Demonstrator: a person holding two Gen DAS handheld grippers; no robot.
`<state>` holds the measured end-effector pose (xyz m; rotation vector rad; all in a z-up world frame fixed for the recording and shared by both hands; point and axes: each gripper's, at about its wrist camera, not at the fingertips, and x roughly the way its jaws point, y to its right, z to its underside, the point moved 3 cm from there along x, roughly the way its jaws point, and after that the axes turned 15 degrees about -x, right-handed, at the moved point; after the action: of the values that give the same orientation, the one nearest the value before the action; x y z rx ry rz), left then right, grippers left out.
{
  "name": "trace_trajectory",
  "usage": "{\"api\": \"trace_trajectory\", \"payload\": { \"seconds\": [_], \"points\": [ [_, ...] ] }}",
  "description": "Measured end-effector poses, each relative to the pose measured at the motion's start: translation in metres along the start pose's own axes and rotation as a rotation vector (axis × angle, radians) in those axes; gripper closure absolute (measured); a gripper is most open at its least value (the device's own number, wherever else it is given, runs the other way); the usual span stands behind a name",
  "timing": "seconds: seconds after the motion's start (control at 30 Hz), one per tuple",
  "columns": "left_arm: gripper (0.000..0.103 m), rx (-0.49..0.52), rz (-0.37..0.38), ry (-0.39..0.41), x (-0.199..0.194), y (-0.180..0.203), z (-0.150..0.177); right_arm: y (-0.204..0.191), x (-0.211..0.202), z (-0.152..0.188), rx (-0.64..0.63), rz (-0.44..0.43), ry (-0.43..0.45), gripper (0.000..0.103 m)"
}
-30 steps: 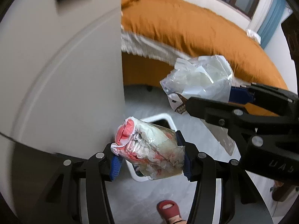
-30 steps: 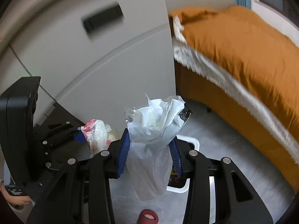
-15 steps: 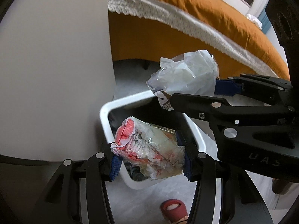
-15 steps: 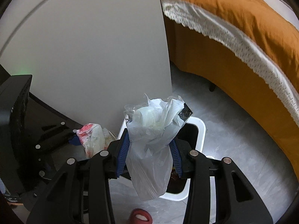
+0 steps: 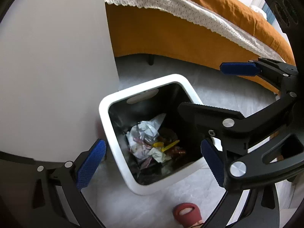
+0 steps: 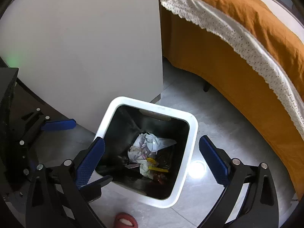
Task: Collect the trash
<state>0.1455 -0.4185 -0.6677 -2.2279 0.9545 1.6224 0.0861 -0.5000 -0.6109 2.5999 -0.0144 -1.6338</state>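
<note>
Bedroom floor: both grippers angled down over white bin [image 5: 121, 163], jaws opening, nothing between.

White square plastic bin with black liner [image 5: 106, 114] stands on grey tile floor [image 6: 218, 117], mouth unobstructed from above; crumpled trash [image 6: 146, 148] sits low inside, upper volume free. Pale grey cabinet panel [image 6: 85, 47] touches or nearly touches the bin's far-left corner, blocking that side. Orange-skirted bed with white lace trim [image 6: 237, 43] bounds the right, with open floor between it and the bin.
</note>
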Motion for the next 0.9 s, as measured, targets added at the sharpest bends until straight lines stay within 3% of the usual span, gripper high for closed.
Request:
{"api": "trace_trajectory", "payload": {
  "seconds": [0.37,0.73,0.9],
  "points": [
    [0.005,-0.01,-0.019,0.036,-0.07,0.01,-0.021,0.002,-0.064,-0.027,0.035,0.004,0.028,0.004],
    [0.005,-0.121,-0.039,0.127,-0.188,0.018,-0.053,0.011,-0.18,-0.07,0.057,0.028,0.115,0.004],
    [0.005,-0.155,-0.033,0.176,-0.246,0.031,-0.053,0.002,-0.244,-0.094,0.056,0.018,0.199,0.004]
  ]
}}
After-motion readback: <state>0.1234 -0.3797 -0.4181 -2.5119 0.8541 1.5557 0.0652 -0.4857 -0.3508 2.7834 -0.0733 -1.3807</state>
